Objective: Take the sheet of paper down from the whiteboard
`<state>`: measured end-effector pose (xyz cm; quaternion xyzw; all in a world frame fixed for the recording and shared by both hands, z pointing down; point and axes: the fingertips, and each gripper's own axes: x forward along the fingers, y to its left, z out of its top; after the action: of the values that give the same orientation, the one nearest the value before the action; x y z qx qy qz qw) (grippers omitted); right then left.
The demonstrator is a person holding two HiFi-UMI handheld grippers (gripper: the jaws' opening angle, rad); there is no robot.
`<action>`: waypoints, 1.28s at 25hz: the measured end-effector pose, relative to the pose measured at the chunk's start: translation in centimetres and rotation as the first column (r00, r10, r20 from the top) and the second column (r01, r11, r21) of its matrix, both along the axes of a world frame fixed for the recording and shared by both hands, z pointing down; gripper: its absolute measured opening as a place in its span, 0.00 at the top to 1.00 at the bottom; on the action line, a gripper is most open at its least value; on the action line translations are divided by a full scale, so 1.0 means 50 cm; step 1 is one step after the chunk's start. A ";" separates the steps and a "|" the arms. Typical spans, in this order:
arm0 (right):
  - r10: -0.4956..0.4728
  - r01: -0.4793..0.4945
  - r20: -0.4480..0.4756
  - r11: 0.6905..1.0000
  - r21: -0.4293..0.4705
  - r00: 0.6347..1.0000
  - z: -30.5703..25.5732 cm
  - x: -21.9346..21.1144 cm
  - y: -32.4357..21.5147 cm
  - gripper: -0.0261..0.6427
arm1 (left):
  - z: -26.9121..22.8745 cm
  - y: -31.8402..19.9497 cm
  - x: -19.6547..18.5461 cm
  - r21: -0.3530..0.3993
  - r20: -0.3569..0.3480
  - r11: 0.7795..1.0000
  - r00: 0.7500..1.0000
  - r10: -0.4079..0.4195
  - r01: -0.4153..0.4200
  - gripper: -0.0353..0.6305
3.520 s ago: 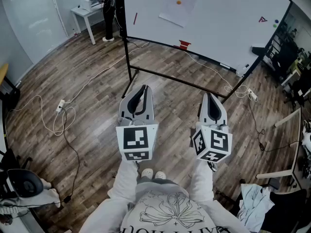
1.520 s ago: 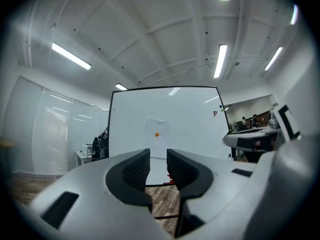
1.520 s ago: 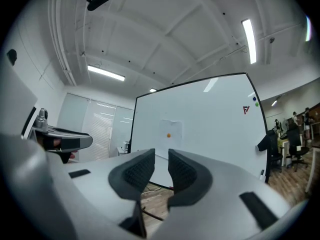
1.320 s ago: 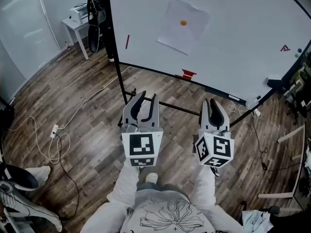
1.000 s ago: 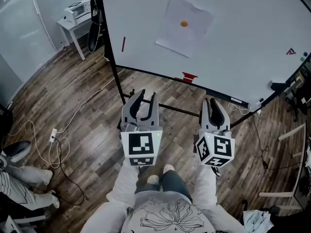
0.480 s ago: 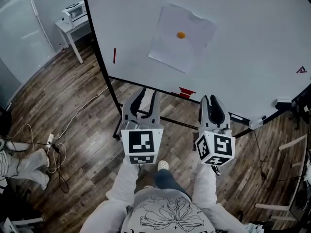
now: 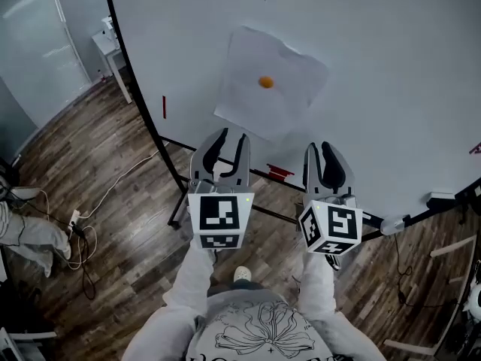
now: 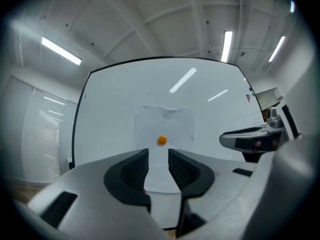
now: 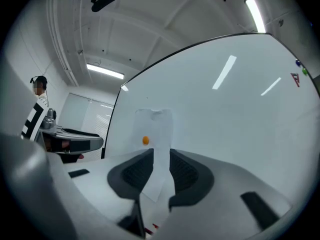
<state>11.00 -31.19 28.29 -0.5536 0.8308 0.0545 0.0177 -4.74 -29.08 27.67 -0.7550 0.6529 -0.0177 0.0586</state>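
Observation:
A white sheet of paper (image 7: 268,85) hangs on the whiteboard (image 7: 376,66), pinned by a small orange magnet (image 7: 266,82). It also shows in the left gripper view as the paper (image 8: 165,134) and in the right gripper view as the paper (image 9: 153,134). My left gripper (image 7: 227,143) and right gripper (image 7: 326,153) are held side by side, level, a short way in front of the board below the sheet. Both have their jaws opening, with nothing between them. Neither touches the paper.
The whiteboard stands on a black frame (image 7: 161,156) over a wood floor (image 7: 90,149). A red marker (image 7: 164,106) and a red eraser (image 7: 279,173) sit on the board. A white side table (image 7: 111,47) stands far left, a cable (image 7: 113,194) trails on the floor.
I have walked up to the whiteboard: the sheet and board fill much more of the head view. Both grippers stay side by side, jaws a little wider.

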 end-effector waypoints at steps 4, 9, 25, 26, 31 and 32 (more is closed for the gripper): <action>-0.025 0.025 -0.008 1.000 0.013 1.000 -0.015 -0.001 -0.050 0.81 | -0.006 -0.051 0.016 -0.004 0.008 1.000 1.000 -0.002 0.002 0.78; -0.026 0.026 0.005 0.999 0.023 1.000 -0.022 -0.002 -0.096 0.81 | -0.003 -0.100 0.024 -0.012 0.012 1.000 1.000 0.000 0.000 0.78; 0.026 -0.025 -0.030 0.998 0.054 0.999 -0.056 -0.033 -0.189 0.80 | -0.029 -0.234 0.040 -0.012 0.040 0.995 0.994 0.098 -0.098 0.72; 0.028 -0.026 -0.031 0.998 0.055 0.999 -0.058 -0.035 -0.192 0.80 | -0.031 -0.240 0.042 -0.012 0.039 0.995 0.994 0.104 -0.104 0.72; 0.035 -0.033 -0.031 0.998 0.062 0.999 -0.064 -0.040 -0.210 0.80 | -0.029 -0.275 0.054 -0.017 0.048 0.992 0.991 0.127 -0.126 0.72; 0.035 -0.033 -0.031 0.998 0.061 0.999 -0.064 -0.042 -0.214 0.80 | -0.027 -0.281 0.056 -0.021 0.050 0.991 0.990 0.131 -0.130 0.72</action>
<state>8.91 -41.91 25.07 -0.5658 0.8195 0.0889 0.0205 -1.94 -43.14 26.34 -0.7959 0.6001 -0.0389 0.0697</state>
